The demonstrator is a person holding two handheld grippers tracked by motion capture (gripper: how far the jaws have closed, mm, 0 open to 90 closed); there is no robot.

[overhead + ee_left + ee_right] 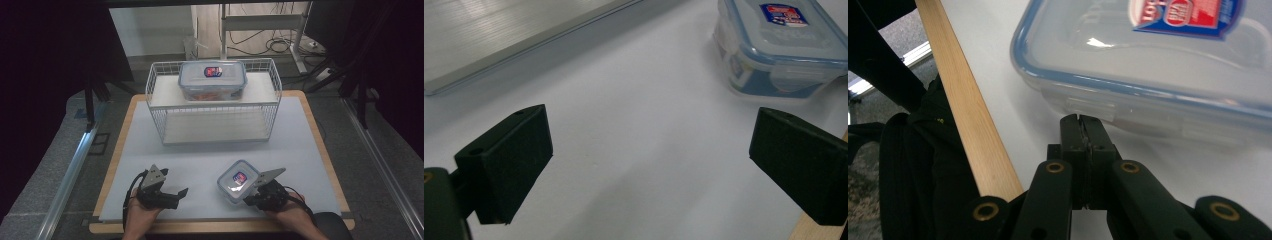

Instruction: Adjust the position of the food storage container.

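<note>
Clear-plastic snap-lid box [238,181] is sitting at the closed right gripper's [248,199] eleven o'clock — tips nudging its latch; left gripper [181,193] is idling, jaws wide.

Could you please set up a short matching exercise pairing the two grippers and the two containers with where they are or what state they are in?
Things:
1. left gripper
2. right gripper
3. small container
4. large container

States or places:
a. on the top shelf of the wire rack
b. jaws shut, tips at the small container's side latch
c. on the white mat, near the table's front edge
d. jaws wide open, nothing between them

Pairs: 1-d, 2-b, 3-c, 4-a
</note>
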